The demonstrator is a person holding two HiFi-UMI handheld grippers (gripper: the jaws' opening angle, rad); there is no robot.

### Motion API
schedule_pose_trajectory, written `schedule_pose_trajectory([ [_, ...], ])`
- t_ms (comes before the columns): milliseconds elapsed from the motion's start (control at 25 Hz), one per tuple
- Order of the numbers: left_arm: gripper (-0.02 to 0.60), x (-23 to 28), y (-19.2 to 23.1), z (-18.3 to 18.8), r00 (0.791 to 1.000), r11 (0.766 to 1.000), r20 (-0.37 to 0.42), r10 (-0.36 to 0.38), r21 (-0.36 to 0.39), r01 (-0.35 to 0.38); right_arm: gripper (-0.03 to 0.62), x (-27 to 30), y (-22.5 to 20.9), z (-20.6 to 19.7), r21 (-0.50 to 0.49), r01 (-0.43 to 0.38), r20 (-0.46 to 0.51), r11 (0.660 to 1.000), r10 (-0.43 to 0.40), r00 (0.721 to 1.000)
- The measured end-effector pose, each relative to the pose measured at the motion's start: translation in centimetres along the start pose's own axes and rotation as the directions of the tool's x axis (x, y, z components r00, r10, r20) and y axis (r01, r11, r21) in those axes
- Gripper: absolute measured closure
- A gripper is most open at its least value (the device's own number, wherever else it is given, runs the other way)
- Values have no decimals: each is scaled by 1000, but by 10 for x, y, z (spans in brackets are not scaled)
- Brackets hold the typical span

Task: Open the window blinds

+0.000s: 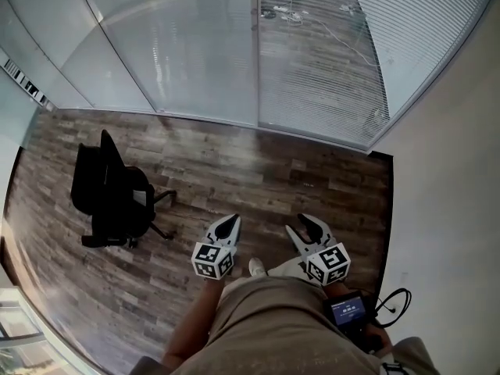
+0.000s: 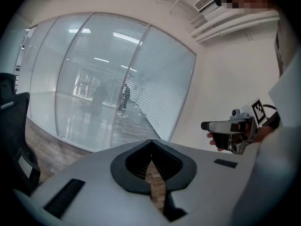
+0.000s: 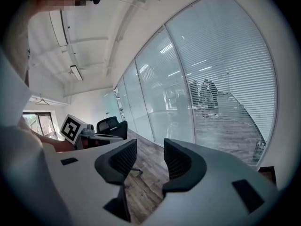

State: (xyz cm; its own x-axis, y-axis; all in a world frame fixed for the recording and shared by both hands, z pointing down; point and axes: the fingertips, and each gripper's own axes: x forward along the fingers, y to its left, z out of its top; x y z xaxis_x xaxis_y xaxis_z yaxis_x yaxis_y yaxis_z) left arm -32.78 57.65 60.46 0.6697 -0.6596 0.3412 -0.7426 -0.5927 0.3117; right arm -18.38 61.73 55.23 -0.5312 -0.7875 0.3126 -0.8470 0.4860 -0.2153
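Two grippers, nothing held: left gripper [image 2: 151, 145] jaws pressed together, right gripper [image 3: 150, 150] jaws apart; window blinds [image 1: 328, 61] well ahead of both jaws.

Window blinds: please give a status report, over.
Left gripper shut, empty; right gripper open, empty. Window blinds lowered, not reached yet. Office chair stands left, off the path.

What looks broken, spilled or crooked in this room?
Nothing stands out. The white slatted window blinds hang lowered with even slats, the black wheeled office chair stands upright, and the brown wooden plank floor shows no spill or damage.
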Motion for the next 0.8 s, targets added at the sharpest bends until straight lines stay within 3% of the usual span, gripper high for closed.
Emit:
schedule_pose_trajectory([
  [280, 567, 27, -12, 13, 999, 999, -1, 40, -7, -40, 401, -13, -41, 14, 5, -29, -1, 1000, 29, 1000],
  [800, 567, 92, -95, 27, 999, 999, -37, 35, 7, -35, 402, -63, -138, 34, 28, 13, 3, 1000, -13, 1000],
])
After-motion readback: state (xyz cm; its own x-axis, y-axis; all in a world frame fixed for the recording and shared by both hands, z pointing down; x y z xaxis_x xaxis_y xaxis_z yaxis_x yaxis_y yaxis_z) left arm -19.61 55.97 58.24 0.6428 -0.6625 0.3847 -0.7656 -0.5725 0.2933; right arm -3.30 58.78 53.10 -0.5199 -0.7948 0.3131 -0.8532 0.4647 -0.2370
